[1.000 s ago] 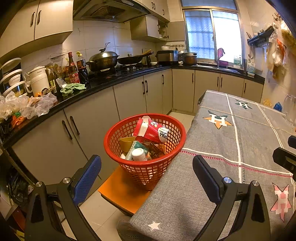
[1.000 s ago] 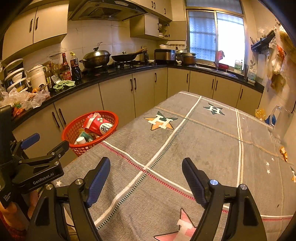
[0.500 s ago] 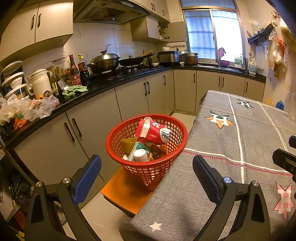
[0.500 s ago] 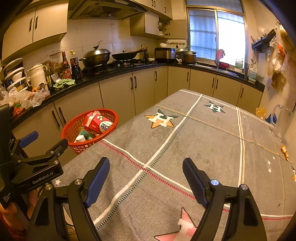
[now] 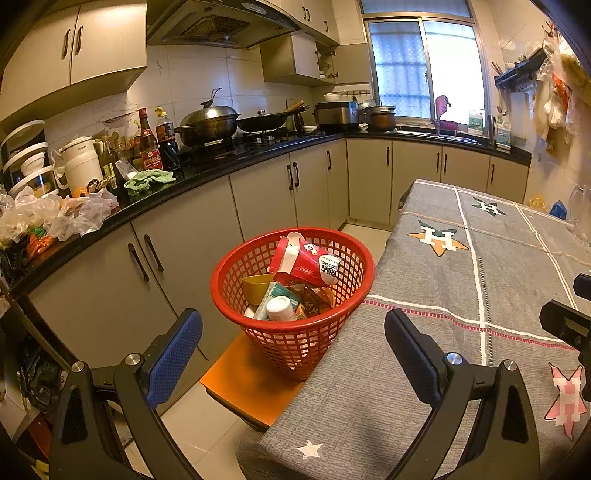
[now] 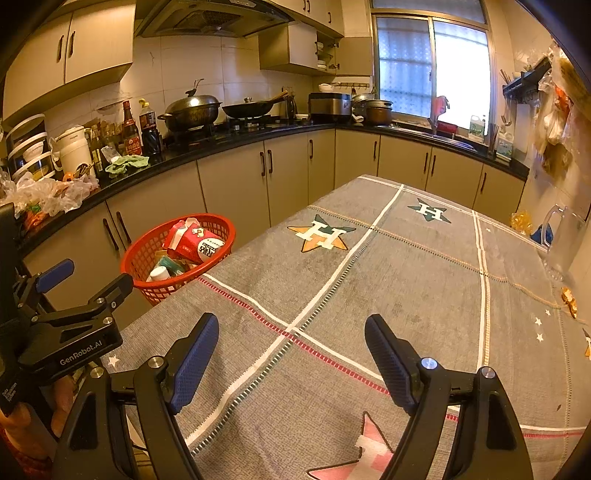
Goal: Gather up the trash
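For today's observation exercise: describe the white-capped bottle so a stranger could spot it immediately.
Find the red basket on the orange stool beside the grey-clothed table. Among its trash, the bottle lies low at the front, below the red carton; it alone shows a round white cap.

We see a home kitchen. Beige cabinets point(image 6: 236, 184) run under a black countertop point(image 6: 207, 147) along two walls, with an extractor hood point(image 5: 218, 22) above a gas stove where a lidded wok point(image 5: 208, 123) and a frying pan point(image 5: 264, 121) stand. Sauce bottles point(image 5: 149, 142), a rice cooker point(image 5: 336, 114) and a sink faucet point(image 5: 437, 123) by the window point(image 5: 424, 70) show it too. A table with a grey tablecloth point(image 6: 406, 280) fills the middle.
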{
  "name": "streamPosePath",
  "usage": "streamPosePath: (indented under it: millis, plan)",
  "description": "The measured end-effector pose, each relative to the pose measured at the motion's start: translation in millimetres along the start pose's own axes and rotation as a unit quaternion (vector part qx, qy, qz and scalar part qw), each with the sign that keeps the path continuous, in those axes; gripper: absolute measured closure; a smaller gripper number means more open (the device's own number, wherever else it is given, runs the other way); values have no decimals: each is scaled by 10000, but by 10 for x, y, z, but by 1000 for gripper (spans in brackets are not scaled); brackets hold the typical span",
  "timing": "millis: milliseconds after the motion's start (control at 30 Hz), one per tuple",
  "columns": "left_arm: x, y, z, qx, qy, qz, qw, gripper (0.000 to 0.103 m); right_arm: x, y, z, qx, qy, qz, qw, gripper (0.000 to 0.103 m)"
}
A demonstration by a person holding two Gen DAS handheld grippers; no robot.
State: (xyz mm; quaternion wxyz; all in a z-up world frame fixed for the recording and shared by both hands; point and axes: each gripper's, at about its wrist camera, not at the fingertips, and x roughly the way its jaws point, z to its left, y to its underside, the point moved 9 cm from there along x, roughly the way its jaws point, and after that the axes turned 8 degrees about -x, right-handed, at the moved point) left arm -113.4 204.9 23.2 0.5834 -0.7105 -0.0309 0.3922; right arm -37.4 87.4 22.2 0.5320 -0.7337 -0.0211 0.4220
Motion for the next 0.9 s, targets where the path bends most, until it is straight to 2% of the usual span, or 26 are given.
streamPosePath:
  millis: [700, 767, 900]
  plan:
    - [-24, -52, -97, 189, 67, -73, 9998, 4, 42, 80, -61, 107, 37, 71, 9999, 18]
    - [-35, -78, -216, 295, 191, -116, 9993, 4, 12, 105, -134, 182, 76, 70, 9998, 18]
    - [-70, -21, -748, 670, 867, 108, 9939, 4, -53, 286, -571, 560, 460, 194, 9972, 18]
